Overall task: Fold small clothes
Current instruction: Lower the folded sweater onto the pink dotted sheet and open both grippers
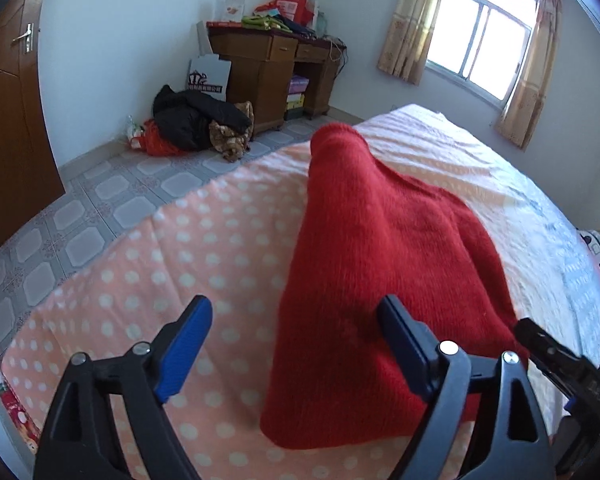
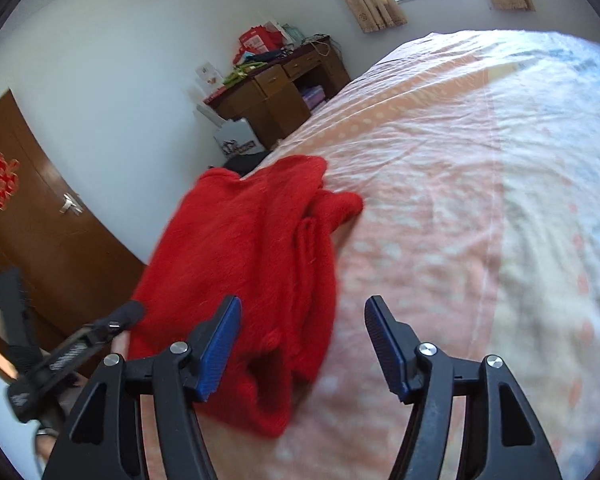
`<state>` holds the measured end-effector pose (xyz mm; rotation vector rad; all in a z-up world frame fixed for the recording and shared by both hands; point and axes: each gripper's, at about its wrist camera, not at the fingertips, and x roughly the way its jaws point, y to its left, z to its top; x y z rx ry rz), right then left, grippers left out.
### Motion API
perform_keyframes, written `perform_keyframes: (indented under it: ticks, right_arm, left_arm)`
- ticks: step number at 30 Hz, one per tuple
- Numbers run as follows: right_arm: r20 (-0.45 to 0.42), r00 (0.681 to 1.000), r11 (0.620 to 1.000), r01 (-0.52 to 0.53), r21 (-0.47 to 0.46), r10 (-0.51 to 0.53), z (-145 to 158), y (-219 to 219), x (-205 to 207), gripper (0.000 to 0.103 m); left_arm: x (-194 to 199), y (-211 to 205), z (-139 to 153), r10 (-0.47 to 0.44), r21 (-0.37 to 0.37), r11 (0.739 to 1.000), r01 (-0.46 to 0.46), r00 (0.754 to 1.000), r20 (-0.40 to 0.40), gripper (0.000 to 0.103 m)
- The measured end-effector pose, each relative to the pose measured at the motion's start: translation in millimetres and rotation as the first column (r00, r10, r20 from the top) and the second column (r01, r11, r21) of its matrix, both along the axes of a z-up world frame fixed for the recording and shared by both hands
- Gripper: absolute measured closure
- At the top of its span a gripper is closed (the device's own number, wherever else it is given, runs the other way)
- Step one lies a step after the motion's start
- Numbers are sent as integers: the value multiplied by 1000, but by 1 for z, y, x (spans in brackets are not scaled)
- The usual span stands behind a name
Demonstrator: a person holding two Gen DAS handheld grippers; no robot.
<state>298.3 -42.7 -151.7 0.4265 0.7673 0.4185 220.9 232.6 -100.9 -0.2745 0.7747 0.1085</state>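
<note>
left gripper (image 1: 296, 344) spread, empty | right gripper (image 2: 302, 344) spread, empty | red sweater (image 1: 380, 264) folded on bed (image 1: 204, 248)

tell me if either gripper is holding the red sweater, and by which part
Neither. The left gripper and right gripper are both open above the red sweater, which lies loose on the bed.

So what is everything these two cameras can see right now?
red sweater: one, red knit, partly folded on the bed
bed cover: one, peach with white dots, under the sweater
wooden desk: one, brown, by the far wall, cluttered on top
clothes pile: one, black, red and brown, on the tiled floor
door: one, brown, with a red ornament
window: one, beige curtains
left gripper: black, blue pads, open
right gripper: black, blue pads, open
</note>
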Motion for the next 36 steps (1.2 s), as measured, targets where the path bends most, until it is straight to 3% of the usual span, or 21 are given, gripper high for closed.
perform_keyframes:
  ticks: [2,5,9,10,11,15,17,20,30,36]
  right_arm:
    - [-23,999,999,-34,32,35,-5,8,-2,38]
    - [-80,995,998,-58,-28,56,-18,25,3,38]
    - [-69,996,994,-63,-94,56,-20,41,-2,40]
    - [-74,994,989,-86,-119,78,-18,49,-4,45]
    - [-80,992,985,-108,-131,98,-17,55,-6,60]
    - [-85,988,975,-140,-174,127,-11,64,-10,71]
    - [-93,987,974,-144,-173,129,-8,58,-10,74]
    - [-94,990,972,-125,-197,109,-4,45,-10,76]
    - [-56,995,947,-94,-307,81,-12,57,-16,74]
    - [-62,996,952,-78,-296,63,-14,54,-25,70]
  left_arm:
    - [5,-2,-6,-11,-22,1000,10,1000,-16,15]
    - [10,-2,-13,-22,-93,996,18,999,-38,14]
    - [11,-8,-14,-30,-75,997,27,999,-37,22]
    - [9,-9,-13,-41,-86,996,37,998,-38,34]
    - [8,-10,-13,-56,-109,993,51,998,-41,46]
    - [2,-14,-8,-44,-96,995,39,998,-54,52]
    - [-2,-12,-8,-45,-125,991,37,997,-63,55]
    - [-8,-10,-9,-52,-141,989,40,995,-80,56]
    - [-12,-21,-20,-35,-12,999,34,997,-64,51]
    - [-17,-19,-20,-12,-3,1000,12,997,-79,46]
